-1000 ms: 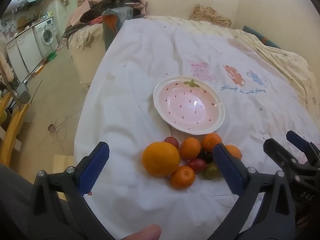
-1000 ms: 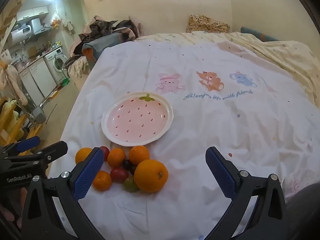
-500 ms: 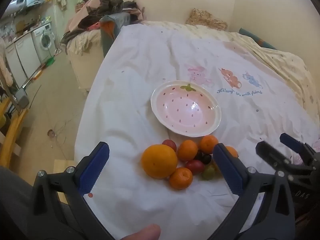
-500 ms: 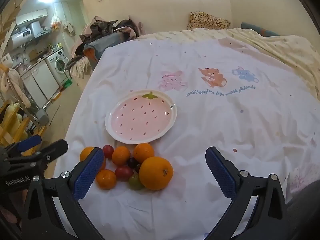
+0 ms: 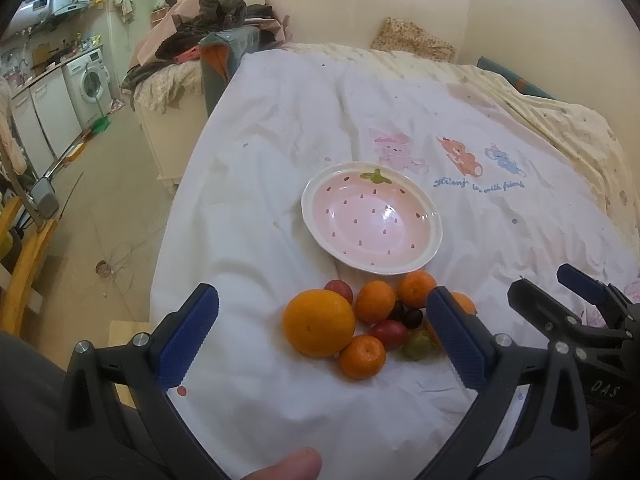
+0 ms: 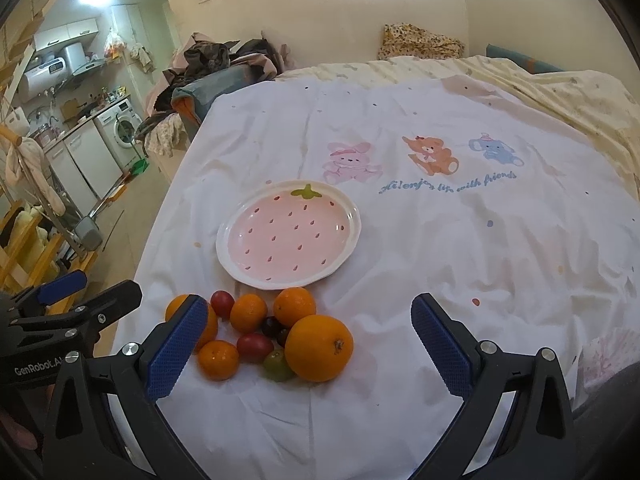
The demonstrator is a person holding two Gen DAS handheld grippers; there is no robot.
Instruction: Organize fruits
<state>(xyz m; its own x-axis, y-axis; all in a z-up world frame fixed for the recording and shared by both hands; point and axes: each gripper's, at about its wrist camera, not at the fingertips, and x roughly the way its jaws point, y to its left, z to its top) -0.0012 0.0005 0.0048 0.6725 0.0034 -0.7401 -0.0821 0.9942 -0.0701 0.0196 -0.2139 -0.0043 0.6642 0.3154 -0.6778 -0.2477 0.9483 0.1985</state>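
Both grippers, left [image 5: 320, 338] & right [image 6: 306, 340], jaws apart, nothing held. Fruit pile [image 6: 272, 330] near bed [image 6: 460, 240] front edge, touching strawberry plate [image 6: 340, 256].

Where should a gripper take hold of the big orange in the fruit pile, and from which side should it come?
Grip the big orange across its widest middle, coming from above and the open right side. It is round and tops the pile. The green tomato and dark grapes press against its left; the white sheet to its right is bare. Both grippers hang open.
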